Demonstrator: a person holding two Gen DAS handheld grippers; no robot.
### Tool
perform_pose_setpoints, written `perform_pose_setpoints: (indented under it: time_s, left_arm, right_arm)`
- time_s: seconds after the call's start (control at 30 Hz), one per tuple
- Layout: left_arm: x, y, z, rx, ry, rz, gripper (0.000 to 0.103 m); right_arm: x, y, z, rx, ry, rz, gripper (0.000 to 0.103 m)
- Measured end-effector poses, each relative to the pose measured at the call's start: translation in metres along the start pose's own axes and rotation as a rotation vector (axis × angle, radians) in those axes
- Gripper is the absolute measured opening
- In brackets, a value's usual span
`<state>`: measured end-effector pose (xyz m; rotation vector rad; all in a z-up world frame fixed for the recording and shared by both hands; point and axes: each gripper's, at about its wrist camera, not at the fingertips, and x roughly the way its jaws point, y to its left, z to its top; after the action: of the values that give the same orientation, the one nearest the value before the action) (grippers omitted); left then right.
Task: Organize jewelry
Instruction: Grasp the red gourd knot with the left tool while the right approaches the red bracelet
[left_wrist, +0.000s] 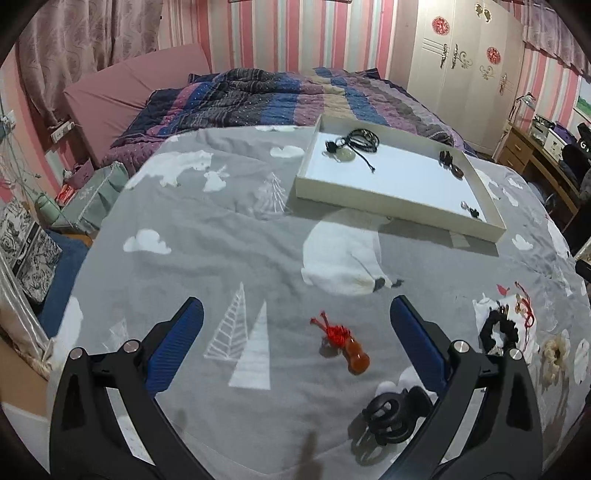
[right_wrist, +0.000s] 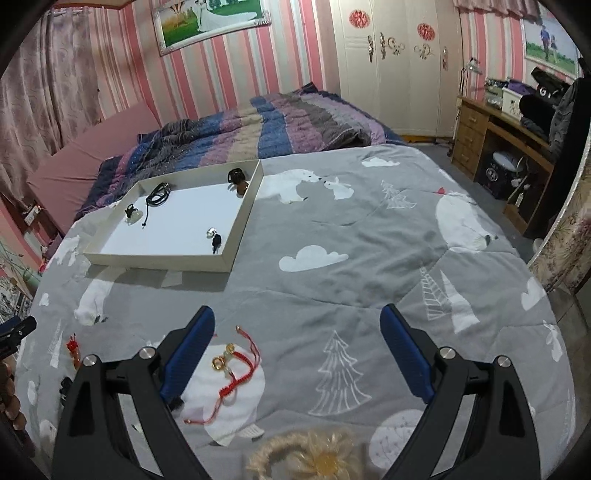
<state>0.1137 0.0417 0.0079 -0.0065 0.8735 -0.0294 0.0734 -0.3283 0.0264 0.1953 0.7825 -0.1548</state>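
Observation:
A white tray (left_wrist: 391, 197) lies on the grey bear-print blanket, holding a black cord necklace (left_wrist: 360, 138) and small dark pieces; it also shows in the right wrist view (right_wrist: 162, 262). My left gripper (left_wrist: 295, 314) is open above a red-tasselled amber gourd charm (left_wrist: 352, 350). A black hair claw (left_wrist: 393, 413) lies by its right finger and a black scrunchie (left_wrist: 498, 330) just beyond. My right gripper (right_wrist: 297, 325) is open and empty; a red cord bracelet with gold rings (right_wrist: 231, 373) lies by its left finger. A cream knitted hair tie (right_wrist: 314, 458) lies below.
A striped quilt (left_wrist: 295, 96) is bunched at the far end of the bed. A white wardrobe (left_wrist: 465, 66) and a wooden desk (right_wrist: 495, 129) stand to the right. A bedside clutter of bags (left_wrist: 81, 192) sits on the left.

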Motion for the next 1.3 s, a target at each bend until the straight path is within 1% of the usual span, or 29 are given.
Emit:
perform_pose_setpoints:
  time_s: [0.17,0.3,0.43,0.73,0.83,0.97,1.07,1.1,1.23,1.3]
  left_arm:
    - [0.016,-0.006,-0.012,0.02,0.016,0.007,0.1]
    - [0.029,-0.007,-0.016,0.034,0.039,0.033,0.1]
    - [0.036,-0.001,-0.017,0.015,0.048,0.002,0.1]
    - [0.053,0.006,-0.023,0.001,0.073,-0.003,0.1]
    - [0.057,0.006,-0.024,-0.006,0.081,-0.017,0.1]
    - [0.06,0.003,-0.024,-0.001,0.08,-0.029,0.099]
    - [0.062,0.0,-0.025,0.003,0.079,-0.05,0.095]
    - [0.063,-0.002,-0.025,0.007,0.079,-0.055,0.093]
    - [0.068,-0.005,-0.025,0.011,0.098,-0.076,0.073]
    - [0.072,-0.005,-0.026,0.006,0.11,-0.085,0.07]
  right_arm:
    - [0.007,0.007,-0.02,-0.011,-0.001,0.016,0.091]
    - [0.024,0.024,-0.034,-0.053,0.03,0.015,0.091]
    - [0.034,0.035,-0.038,-0.081,0.04,0.018,0.091]
    - [0.048,0.044,-0.046,-0.126,0.022,-0.014,0.091]
    - [0.051,0.046,-0.048,-0.14,0.028,-0.025,0.091]
    - [0.049,0.047,-0.052,-0.153,0.014,-0.023,0.091]
    - [0.049,0.049,-0.054,-0.17,-0.001,-0.041,0.091]
    - [0.049,0.049,-0.053,-0.172,-0.002,-0.041,0.091]
    - [0.05,0.048,-0.055,-0.18,-0.001,-0.048,0.091]
    - [0.051,0.047,-0.055,-0.183,0.002,-0.053,0.091]
